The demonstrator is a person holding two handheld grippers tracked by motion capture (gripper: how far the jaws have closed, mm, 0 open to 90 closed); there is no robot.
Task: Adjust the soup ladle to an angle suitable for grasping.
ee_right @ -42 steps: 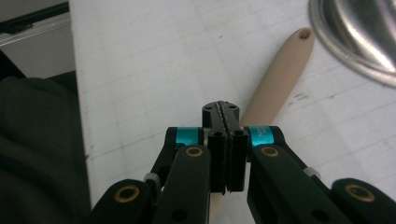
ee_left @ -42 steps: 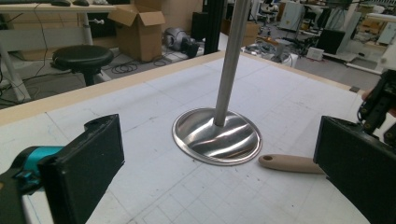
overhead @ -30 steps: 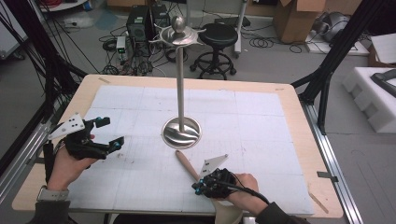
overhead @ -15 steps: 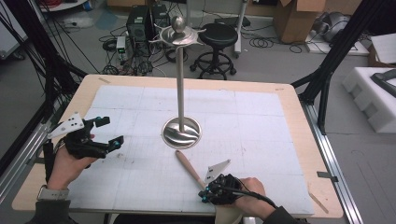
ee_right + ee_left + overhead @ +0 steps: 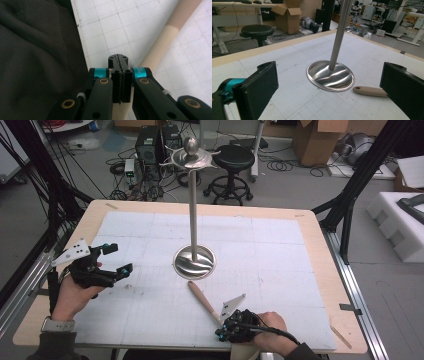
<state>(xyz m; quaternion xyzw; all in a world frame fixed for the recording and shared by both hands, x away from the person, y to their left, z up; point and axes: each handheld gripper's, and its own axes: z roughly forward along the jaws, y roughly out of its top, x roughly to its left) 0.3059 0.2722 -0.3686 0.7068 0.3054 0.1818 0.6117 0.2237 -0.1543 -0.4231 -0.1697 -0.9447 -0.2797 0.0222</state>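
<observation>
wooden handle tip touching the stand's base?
Apart. Left gripper view shows a strip of white mat between the wooden handle and the stand base rim.

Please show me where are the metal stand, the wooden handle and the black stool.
metal stand [image 5: 194, 262], high view, on its round base.
wooden handle [image 5: 201, 299], high view, on the middle of the shaft.
black stool [image 5: 237, 155], high view, on the seat.

The right gripper [image 5: 120, 75] rises from the bottom of the frame, its two black fingers [image 5: 115, 82] pressed flat together. A pale wooden handle [image 5: 167, 37] runs diagonally from the upper right down behind them, lying on the white gridded bench [image 5: 107, 27]. Dark fabric [image 5: 35, 57] covers the left side.
</observation>
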